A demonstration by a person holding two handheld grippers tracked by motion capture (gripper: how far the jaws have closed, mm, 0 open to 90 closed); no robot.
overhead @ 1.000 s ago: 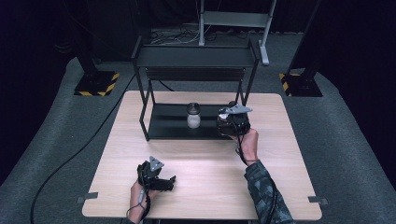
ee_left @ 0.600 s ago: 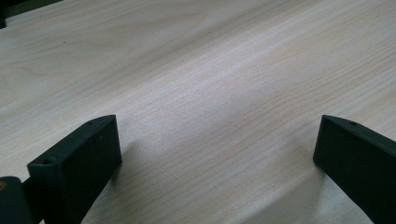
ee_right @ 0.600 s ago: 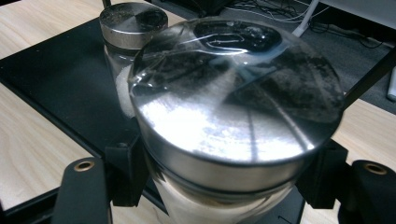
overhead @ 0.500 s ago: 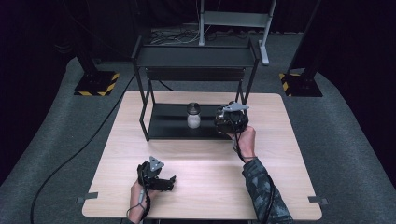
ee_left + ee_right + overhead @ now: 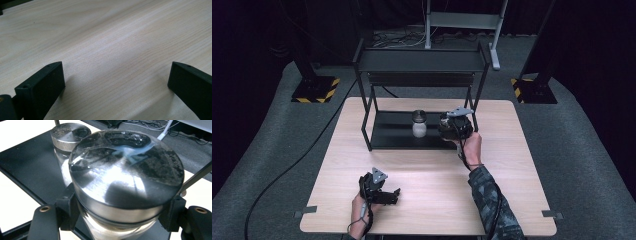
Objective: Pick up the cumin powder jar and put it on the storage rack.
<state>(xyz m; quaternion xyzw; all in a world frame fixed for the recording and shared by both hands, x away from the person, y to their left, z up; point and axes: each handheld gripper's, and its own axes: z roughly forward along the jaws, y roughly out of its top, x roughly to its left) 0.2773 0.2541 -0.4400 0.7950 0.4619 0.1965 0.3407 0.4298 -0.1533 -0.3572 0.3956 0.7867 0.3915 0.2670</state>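
Note:
My right gripper is shut on a glass jar with a wide metal lid, its jaws clamped on the jar just under the lid. In the high view the right gripper holds this jar at the right end of the black rack's lower shelf. A second jar with a metal lid stands upright on that shelf, just left of the held one; the same second jar sits close behind it in the right gripper view. My left gripper rests low near the table's front edge, jaws open with only bare wood between its fingers.
The two-tier black metal rack stands at the back of the light wooden table, its upright posts flanking the lower shelf. Grey carpet, cables and stand feet with yellow-black tape surround the table.
The right gripper has edged slightly left with its jar, closer to the jar on the shelf. The left gripper has stayed put.

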